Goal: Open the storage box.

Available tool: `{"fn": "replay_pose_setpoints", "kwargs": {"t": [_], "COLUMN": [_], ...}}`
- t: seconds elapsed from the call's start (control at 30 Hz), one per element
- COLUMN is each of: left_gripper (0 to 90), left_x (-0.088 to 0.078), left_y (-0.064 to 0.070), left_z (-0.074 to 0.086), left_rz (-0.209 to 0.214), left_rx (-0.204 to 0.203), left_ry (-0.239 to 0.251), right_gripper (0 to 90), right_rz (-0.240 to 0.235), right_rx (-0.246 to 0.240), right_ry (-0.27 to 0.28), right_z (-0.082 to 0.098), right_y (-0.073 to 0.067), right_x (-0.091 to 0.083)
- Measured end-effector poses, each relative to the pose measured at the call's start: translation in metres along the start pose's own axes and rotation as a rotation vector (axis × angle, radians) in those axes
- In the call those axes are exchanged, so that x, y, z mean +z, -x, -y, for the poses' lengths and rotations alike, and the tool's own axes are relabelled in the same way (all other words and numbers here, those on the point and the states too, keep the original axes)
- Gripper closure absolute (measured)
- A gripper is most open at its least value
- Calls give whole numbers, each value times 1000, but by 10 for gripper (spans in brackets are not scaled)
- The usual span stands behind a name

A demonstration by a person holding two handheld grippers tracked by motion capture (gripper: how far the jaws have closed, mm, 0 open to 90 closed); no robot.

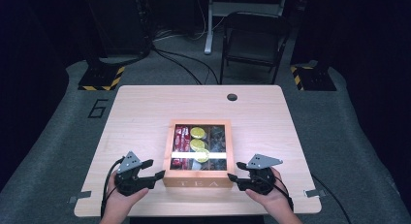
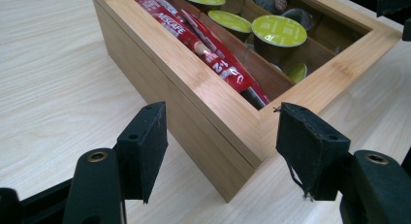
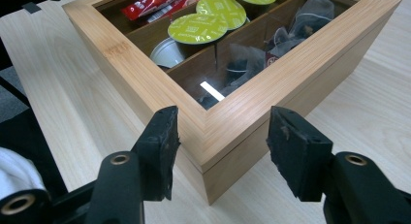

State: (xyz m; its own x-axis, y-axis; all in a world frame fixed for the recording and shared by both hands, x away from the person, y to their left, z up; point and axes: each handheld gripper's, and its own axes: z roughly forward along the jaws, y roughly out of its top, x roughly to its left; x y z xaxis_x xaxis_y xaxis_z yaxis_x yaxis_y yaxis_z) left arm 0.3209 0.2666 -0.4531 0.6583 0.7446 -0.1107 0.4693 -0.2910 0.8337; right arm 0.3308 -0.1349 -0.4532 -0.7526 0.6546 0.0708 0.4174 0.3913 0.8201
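- Lining up both grippers on the near corners of the tea box (image 1: 197,183), which sits mid-table toward my edge of the table (image 1: 145,107), "TEA" face toward me.
- Left gripper (image 1: 151,169): jaws parted, nothing held. In the left gripper view the box's near left corner (image 2: 242,151) sits between the fingers (image 2: 143,146), pads clear of the wood.
- Right gripper (image 1: 236,171): same story. Jaws apart, empty, straddling the near right corner (image 3: 208,136) without contact.
- Why the symmetric pose, as I read it: the glass-windowed lid (image 3: 271,73) is down, and a seam runs below its frame. A corner on each side keeps a lift level.
- Contents under the glass: red sachets (image 2: 203,44) in the left section, green-topped capsules (image 3: 208,20) in the middle, dark tea bags (image 3: 300,25) on the right. Nothing loose outside.
- Risk: jaws bridging the seam would clamp lid and base together.
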Motion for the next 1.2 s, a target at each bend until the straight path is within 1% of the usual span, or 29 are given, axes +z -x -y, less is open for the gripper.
{"fn": "replay_pose_setpoints", "kwargs": {"t": [0.03,0.1,0.13,0.17,0.23,0.27,0.33,0.37,0.4,0.47,0.57,0.6,0.63,0.7,0.73,0.77,0.87,0.9,0.97,1.0,1.07,1.13,1.2], "left_gripper": [356,356,353,348,339,338,333,333,333,333,336,338,342,349,353,361,377,378,388,395,394,401,400], "left_x": [1,2,4,4,6,7,10,11,11,14,17,17,18,19,21,21,23,24,23,24,24,26,27], "left_y": [1,2,3,4,6,7,8,9,9,9,10,11,11,12,13,13,15,15,15,16,15,15,15], "left_z": [1,1,2,2,3,4,5,6,6,8,10,10,10,11,12,12,13,13,13,13,14,15,15], "left_rz": [9,22,19,25,25,29,26,32,33,34,36,43,43,39,48,46,43,30,26,25,23,22,26], "left_rx": [-4,-5,-5,-3,-1,2,15,18,23,27,35,42,53,55,54,59,72,84,85,78,86,79,81], "left_ry": [2,-1,6,-3,-6,-12,-15,-23,-28,-38,-47,-59,-63,-64,-76,-76,-89,-87,-87,-80,-90,-102,-124], "right_gripper": [429,417,416,414,410,408,405,402,400,401,407,412,415,418,421,428,442,450,461,462,462,461,461], "right_rz": [6,1,-1,-6,-1,3,6,2,7,-5,-10,-16,-16,-11,-9,-10,-16,-12,-19,-11,-14,-9,-7], "right_rx": [-5,-9,-3,-14,-8,-6,-15,-19,-3,-4,-9,-8,-8,-12,-18,-13,-20,-20,-28,-21,-35,-24,-29], "right_ry": [-4,-5,-10,-15,-20,-16,-27,-32,-32,-38,-41,-48,-50,-64,-64,-75,-84,-90,-101,-103,-102,-100,-99], "right_z": [1,3,4,4,5,6,6,7,8,9,10,10,10,11,12,12,13,14,14,15,15,15,15], "right_y": [0,-1,-2,-2,-3,-3,-2,-1,-2,-1,-1,-1,-2,-2,-2,-2,-3,-3,-3,-3,-2,-3,-3], "right_x": [0,1,1,2,2,3,4,5,5,6,7,8,9,10,11,11,14,14,15,16,16,17,17]}}
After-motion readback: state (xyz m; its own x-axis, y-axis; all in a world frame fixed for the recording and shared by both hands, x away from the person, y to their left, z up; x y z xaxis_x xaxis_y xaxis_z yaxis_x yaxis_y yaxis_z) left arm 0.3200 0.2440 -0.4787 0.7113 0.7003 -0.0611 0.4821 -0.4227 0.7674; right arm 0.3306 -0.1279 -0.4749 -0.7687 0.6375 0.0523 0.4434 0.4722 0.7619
